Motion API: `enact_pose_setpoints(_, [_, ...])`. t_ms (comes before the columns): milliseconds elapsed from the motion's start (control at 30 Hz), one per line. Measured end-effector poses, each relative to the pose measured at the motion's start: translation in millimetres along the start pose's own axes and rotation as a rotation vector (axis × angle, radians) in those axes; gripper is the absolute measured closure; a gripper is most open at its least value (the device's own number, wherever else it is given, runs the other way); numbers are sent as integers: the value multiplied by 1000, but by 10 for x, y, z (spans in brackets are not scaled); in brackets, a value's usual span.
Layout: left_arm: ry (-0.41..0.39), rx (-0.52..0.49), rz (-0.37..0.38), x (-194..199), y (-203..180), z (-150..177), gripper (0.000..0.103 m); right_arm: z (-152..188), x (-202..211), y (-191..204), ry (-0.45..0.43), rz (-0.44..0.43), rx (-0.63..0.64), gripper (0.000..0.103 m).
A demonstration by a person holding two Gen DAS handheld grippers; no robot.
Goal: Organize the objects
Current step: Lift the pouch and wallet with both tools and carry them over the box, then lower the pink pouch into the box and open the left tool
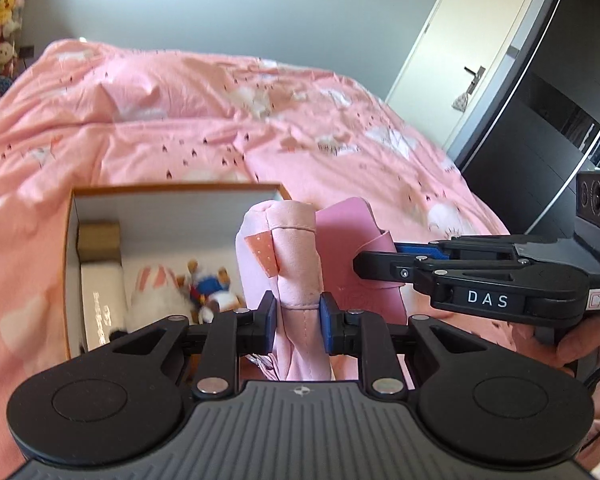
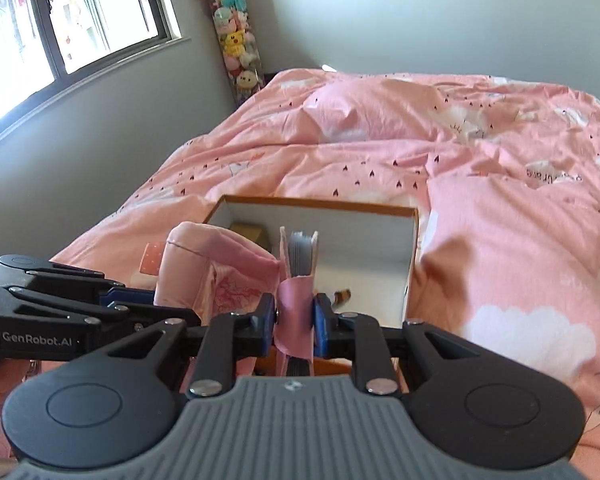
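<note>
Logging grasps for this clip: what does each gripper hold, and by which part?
Left gripper pinches the pink fabric pouch at its lower seam. Right gripper clamps the pink notebook across its strap-wrapped lower end.

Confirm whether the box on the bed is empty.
No, the box already holds plush toys and a small carton.

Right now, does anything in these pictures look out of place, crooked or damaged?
Nothing looks damaged or spilled. The left gripper is shut on a pink pouch and the right gripper on a pink notebook, both held above the open box. Only the bed cover is wrinkled, and the plush toys lie jumbled in the box.
</note>
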State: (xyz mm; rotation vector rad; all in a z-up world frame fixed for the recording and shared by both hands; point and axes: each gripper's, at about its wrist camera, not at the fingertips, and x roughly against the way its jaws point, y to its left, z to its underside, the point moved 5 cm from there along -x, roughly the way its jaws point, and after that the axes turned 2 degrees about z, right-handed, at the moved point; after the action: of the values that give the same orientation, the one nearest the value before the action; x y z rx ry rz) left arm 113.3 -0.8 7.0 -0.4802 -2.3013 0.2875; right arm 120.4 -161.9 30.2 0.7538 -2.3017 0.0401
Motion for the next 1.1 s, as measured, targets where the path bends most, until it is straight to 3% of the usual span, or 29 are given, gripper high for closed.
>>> enact_pose_setpoints(200, [-62, -22, -17, -99, 15, -235, 79, -226, -111, -58, -65, 28, -9, 81])
enact_pose_setpoints(333, [-52, -11, -5, -253, 129, -352, 79, -310, -256, -140, -70, 47, -26, 81])
enact_pose_setpoints(467, [-1, 41, 16, -519, 333, -420, 79, -373, -372, -225, -75, 89, -31, 81])
enact_pose_setpoints(667, [95, 184, 138, -1012, 548, -373, 79, -458, -448, -378, -86, 110, -53, 81])
enact_pose_setpoints(767, [146, 235, 204, -1264, 542, -294, 79, -468, -509, -459, -78, 116, -65, 81])
enact_pose_setpoints(1100, [318, 466, 285, -1995, 778, 162, 79, -340, -759, -648, -17, 108, -95, 81])
